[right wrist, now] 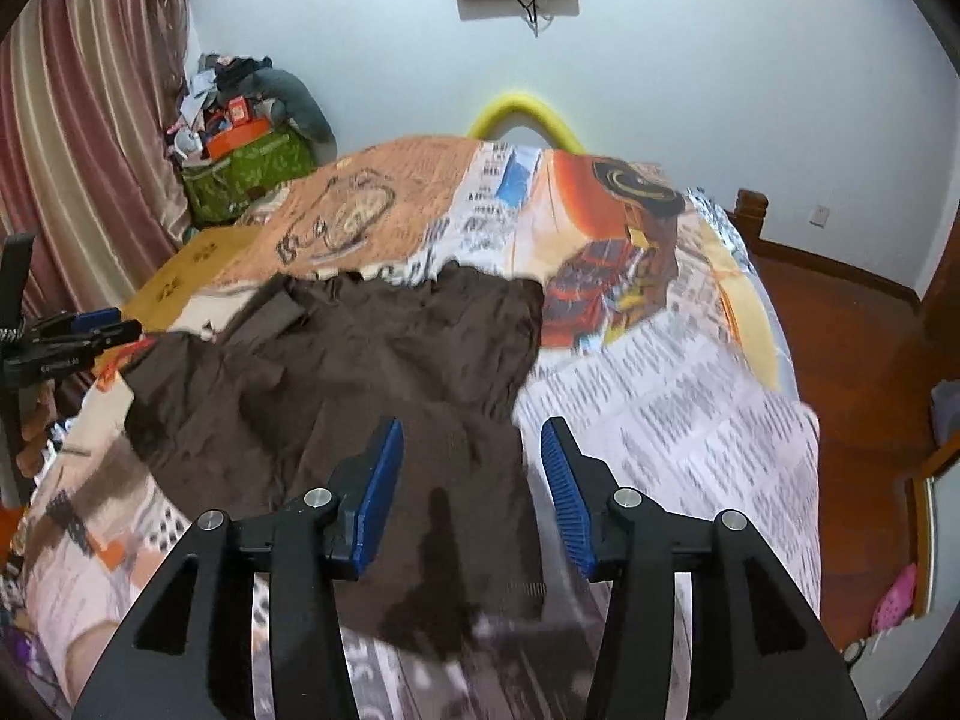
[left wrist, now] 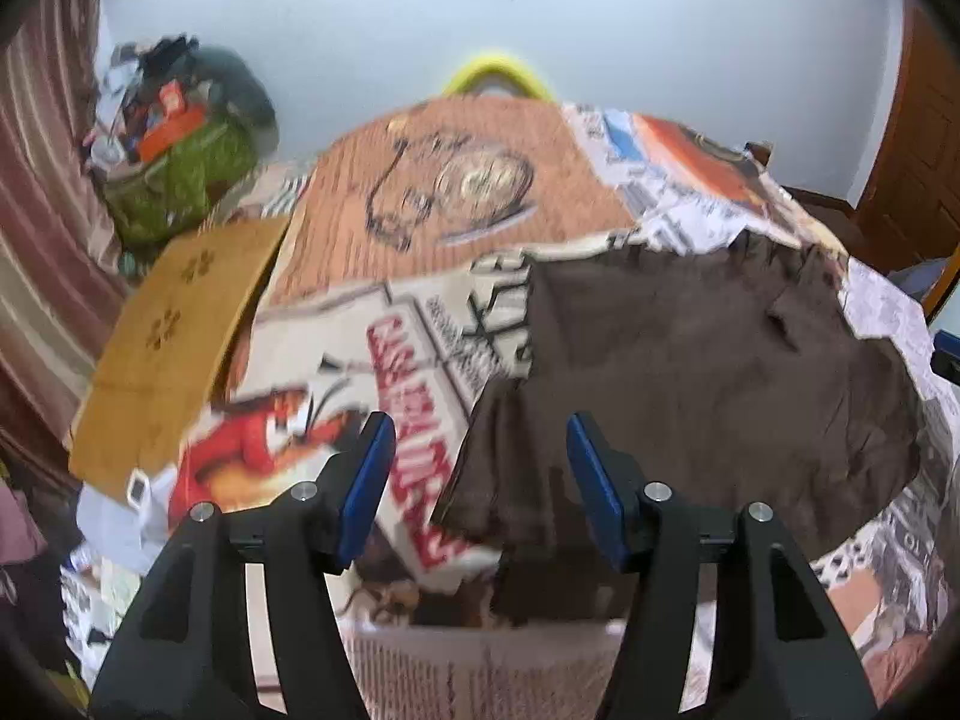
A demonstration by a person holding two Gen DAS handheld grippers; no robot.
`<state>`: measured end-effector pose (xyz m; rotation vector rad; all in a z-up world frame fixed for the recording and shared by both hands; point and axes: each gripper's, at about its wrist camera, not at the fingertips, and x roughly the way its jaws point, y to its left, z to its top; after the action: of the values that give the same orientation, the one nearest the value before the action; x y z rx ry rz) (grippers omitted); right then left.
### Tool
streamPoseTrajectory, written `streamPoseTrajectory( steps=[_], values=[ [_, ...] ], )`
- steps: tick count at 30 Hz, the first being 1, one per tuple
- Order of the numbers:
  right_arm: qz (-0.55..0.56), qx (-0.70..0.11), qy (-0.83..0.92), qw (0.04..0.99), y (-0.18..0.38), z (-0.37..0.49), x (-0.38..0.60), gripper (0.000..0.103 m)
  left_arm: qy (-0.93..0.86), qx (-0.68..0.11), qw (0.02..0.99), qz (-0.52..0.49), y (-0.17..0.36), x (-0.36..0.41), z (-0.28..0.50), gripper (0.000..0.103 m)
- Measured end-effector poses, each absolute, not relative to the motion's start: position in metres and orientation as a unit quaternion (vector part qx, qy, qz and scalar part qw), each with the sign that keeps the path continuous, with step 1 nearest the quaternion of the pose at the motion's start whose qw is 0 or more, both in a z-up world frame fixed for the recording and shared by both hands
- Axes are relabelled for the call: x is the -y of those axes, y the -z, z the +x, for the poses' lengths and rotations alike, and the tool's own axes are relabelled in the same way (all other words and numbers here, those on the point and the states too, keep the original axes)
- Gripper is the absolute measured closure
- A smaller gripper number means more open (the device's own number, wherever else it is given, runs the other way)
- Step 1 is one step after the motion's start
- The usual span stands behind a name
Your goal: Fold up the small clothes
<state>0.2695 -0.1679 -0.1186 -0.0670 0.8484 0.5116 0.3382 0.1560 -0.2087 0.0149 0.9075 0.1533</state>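
A small dark brown garment [left wrist: 690,372] lies spread flat on the printed bedcover [left wrist: 432,210]; it also shows in the right wrist view [right wrist: 372,372]. My left gripper [left wrist: 480,438] is open and empty above the garment's near left corner. My right gripper [right wrist: 471,438] is open and empty above the garment's near right edge. The left gripper also shows at the left edge of the right wrist view [right wrist: 90,330]. The garment's near hem hangs toward the bed's front edge.
A flat cardboard sheet [left wrist: 174,336] lies at the bed's left side. A green bag with piled clutter [right wrist: 246,168] stands by the striped curtain [right wrist: 90,150]. A yellow curved tube [right wrist: 528,114] sits behind the bed. Wooden floor [right wrist: 852,372] runs along the right.
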Motion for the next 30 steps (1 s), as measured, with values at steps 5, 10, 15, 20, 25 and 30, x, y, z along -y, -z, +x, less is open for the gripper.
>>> streamPoseTrajectory(
  steps=[5, 10, 15, 20, 25, 30],
  values=[
    [-0.033, -0.445, -0.242, 0.862, 0.145, 0.261, 0.175, 0.059, -0.075, -0.476, 0.876, -0.012, 0.236, -0.167, 0.327, 0.044],
    [0.001, -0.469, -0.253, 0.846, 0.160, 0.262, 0.182, 0.059, -0.058, -0.486, 0.871, -0.033, 0.244, -0.165, 0.332, 0.044],
    [0.015, -0.478, -0.252, 0.841, 0.166, 0.266, 0.182, 0.059, -0.044, -0.494, 0.867, -0.034, 0.248, -0.158, 0.344, 0.065],
    [0.010, -0.493, -0.265, 0.828, 0.175, 0.263, 0.178, 0.077, -0.023, -0.505, 0.862, -0.028, 0.255, -0.148, 0.347, 0.087],
    [-0.020, -0.486, -0.275, 0.829, 0.172, 0.257, 0.171, 0.090, -0.029, -0.494, 0.869, -0.013, 0.248, -0.145, 0.345, 0.091],
    [-0.038, -0.462, -0.281, 0.840, 0.153, 0.257, 0.171, 0.093, -0.041, -0.472, 0.880, 0.018, 0.231, -0.142, 0.341, 0.092]
  ],
)
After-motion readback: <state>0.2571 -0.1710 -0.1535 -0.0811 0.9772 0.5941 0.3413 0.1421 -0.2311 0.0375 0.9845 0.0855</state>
